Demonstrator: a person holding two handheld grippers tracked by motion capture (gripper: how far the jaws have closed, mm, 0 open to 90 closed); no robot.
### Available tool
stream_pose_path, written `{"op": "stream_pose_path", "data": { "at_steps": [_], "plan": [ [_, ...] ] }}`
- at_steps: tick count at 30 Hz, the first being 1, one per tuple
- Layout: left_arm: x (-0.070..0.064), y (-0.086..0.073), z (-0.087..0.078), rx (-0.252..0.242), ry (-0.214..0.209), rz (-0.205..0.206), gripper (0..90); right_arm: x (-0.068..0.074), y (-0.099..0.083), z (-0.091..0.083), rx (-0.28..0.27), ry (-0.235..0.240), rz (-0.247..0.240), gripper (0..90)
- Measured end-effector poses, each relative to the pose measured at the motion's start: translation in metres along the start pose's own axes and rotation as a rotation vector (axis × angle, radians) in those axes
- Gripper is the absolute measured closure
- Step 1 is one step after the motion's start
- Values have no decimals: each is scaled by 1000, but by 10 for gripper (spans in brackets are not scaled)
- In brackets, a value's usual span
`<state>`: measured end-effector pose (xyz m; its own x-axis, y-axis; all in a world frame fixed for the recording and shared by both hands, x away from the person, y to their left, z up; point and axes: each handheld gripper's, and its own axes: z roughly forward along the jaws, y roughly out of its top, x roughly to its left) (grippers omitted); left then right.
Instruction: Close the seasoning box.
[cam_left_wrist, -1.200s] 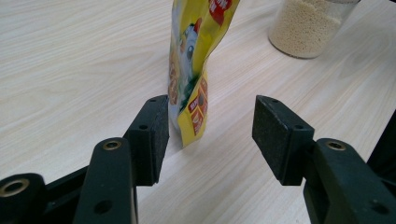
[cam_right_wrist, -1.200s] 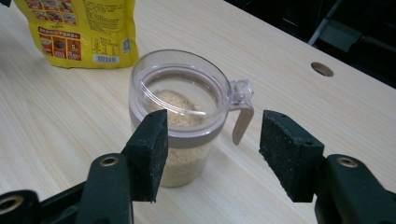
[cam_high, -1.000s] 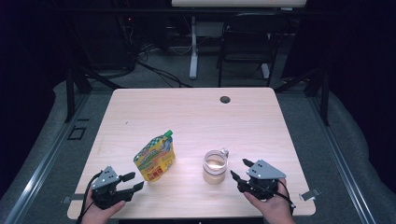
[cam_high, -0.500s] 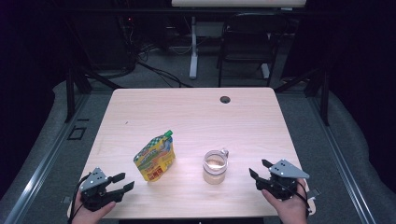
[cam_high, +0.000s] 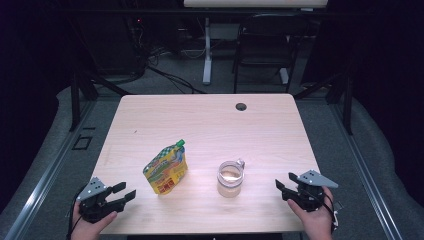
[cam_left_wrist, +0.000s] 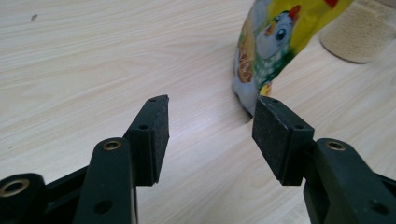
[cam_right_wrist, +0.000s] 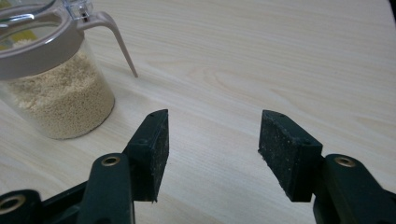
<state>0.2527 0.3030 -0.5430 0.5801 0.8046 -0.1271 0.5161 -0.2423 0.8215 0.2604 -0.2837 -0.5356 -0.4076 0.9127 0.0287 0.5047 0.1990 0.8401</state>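
Grippers stand wide open and hold nothing, left gripper (cam_high: 121, 193) with the pouch (cam_high: 166, 169) just ahead to its right, right gripper (cam_high: 283, 188) with the jar (cam_high: 230, 178) ahead to its left, probably so each can reach 1 thing.

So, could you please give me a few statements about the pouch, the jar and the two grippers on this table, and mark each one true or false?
1. The pouch stands to the left of the jar in the high view. True.
2. The left gripper is clamped on the pouch. False: its jaws are open and hold nothing.
3. The jar holds pale grains. True.
4. The right gripper holds the jar by its handle. False: it is open and apart from the jar.
5. The pouch lies flat on the table. False: it stands upright.
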Motion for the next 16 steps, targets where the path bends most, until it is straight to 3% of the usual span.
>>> {"op": "stream_pose_path", "data": {
  "at_steps": [3,9,16],
  "plan": [
    [3,0,0,-3,10,-25,465,1,-2,5,15,9,-6,425],
    [7,-1,2,0,24,-26,463,0,-3,10,25,20,-7,425],
    [15,-3,4,-4,43,-61,458,-2,-4,11,26,24,2,425]
  ]
}}
